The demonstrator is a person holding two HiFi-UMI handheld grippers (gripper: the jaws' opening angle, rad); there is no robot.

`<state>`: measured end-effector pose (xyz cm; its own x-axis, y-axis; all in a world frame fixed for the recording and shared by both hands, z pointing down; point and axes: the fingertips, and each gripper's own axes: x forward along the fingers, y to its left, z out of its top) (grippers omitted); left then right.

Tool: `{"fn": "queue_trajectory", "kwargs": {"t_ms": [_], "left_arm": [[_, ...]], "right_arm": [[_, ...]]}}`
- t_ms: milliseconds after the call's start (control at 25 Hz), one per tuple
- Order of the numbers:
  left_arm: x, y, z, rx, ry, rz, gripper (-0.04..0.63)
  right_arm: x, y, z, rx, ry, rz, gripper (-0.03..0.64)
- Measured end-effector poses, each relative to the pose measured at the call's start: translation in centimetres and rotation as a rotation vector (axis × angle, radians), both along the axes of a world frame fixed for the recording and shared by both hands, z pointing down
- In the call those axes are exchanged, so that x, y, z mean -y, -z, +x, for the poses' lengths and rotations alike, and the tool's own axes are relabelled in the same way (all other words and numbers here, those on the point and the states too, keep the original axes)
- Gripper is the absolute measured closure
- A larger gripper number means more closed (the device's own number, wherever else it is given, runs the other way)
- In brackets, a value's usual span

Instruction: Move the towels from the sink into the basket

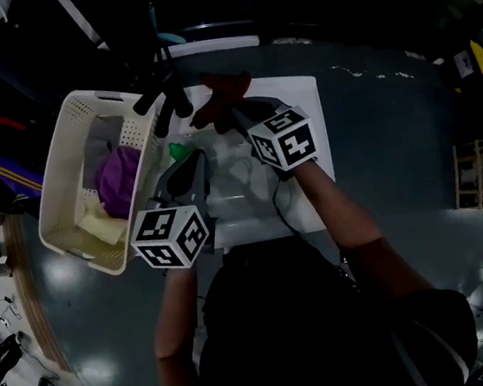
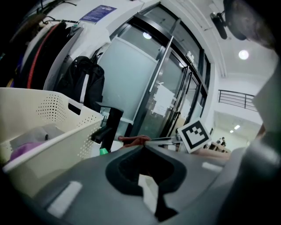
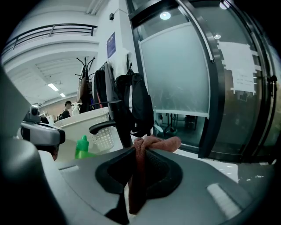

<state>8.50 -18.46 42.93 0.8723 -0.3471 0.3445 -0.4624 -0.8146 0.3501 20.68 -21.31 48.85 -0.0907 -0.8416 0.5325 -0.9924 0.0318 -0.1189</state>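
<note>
One rust-red towel (image 3: pixel 163 143) pinched in the closed right gripper (image 3: pixel 137 148); left gripper (image 2: pixel 143 148) closed, empty.

The head view looks steeply down from above the person, onto the sink (image 1: pixel 299 93) and the basket (image 1: pixel 57 184) at its left. Each gripper view sits low and close behind its own jaws, facing roughly level across the sink towards the glass doors (image 2: pixel 131 79) (image 3: pixel 180 74). All three views share the basket (image 2: pixel 57 140) (image 3: pixel 88 118) (very near in the left gripper view), the black tap (image 1: pixel 168 96) (image 2: pixel 112 125) (image 3: pixel 116 118) and the green bottle (image 1: pixel 179 150) (image 2: pixel 103 151) (image 3: pixel 82 147).
</note>
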Motion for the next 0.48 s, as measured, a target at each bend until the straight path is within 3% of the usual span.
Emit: {"fn": "queue_trajectory", "kwargs": {"t_ms": [480], "left_arm": [[-0.2, 3.9, -3.0, -0.054, 0.039, 0.077, 0.588]], "right_arm": [[-1.3, 6.1, -1.5, -0.041, -0.014, 0.107, 0.568]]}}
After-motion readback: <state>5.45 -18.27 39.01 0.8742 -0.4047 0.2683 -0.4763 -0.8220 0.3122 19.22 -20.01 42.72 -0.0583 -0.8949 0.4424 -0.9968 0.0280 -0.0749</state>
